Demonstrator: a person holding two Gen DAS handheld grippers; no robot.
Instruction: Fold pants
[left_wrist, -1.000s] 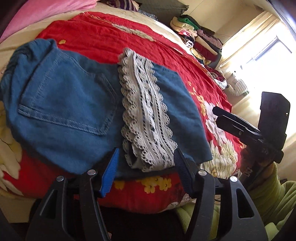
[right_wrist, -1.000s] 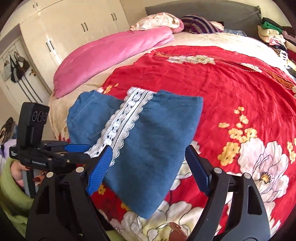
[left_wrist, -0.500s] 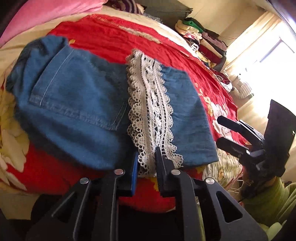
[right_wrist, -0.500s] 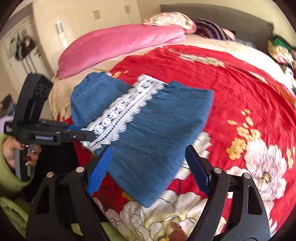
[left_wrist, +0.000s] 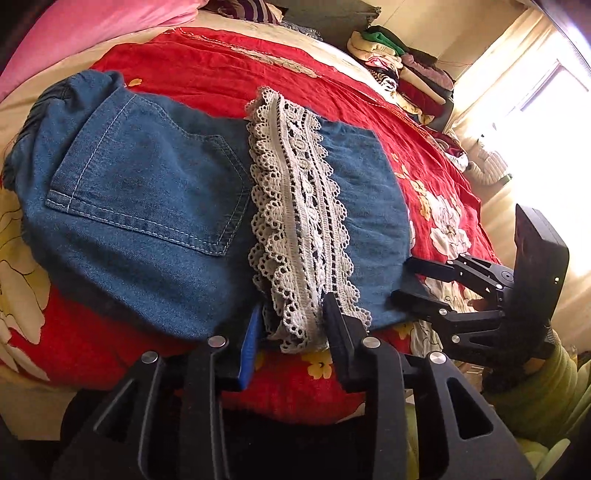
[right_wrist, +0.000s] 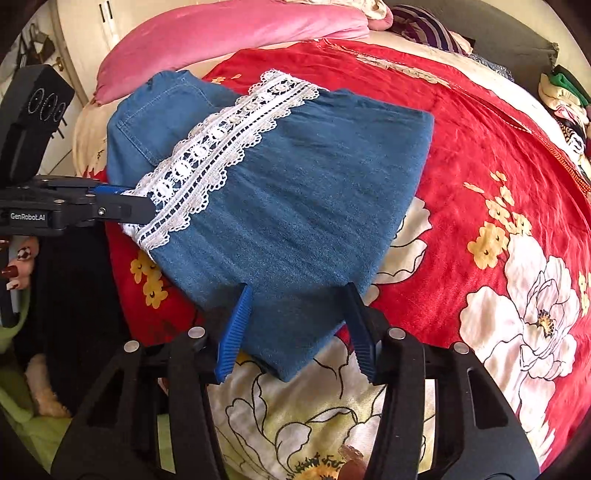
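Left hand-held gripper (left_wrist: 291, 325) pinching the lace hem (left_wrist: 295, 206) of soft, floppy denim pants (left_wrist: 147, 206) lying folded on the bed (left_wrist: 258, 74), right hand-held gripper (right_wrist: 295, 314) straddling, unclosed, the near fold.

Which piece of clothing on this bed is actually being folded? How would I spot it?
Start at the red floral bedspread. On its near corner lie the blue denim pants, already folded over. Unlike the pink quilt behind them or the stacked clothes at the far side, they carry a white lace band, gripped by the left gripper.
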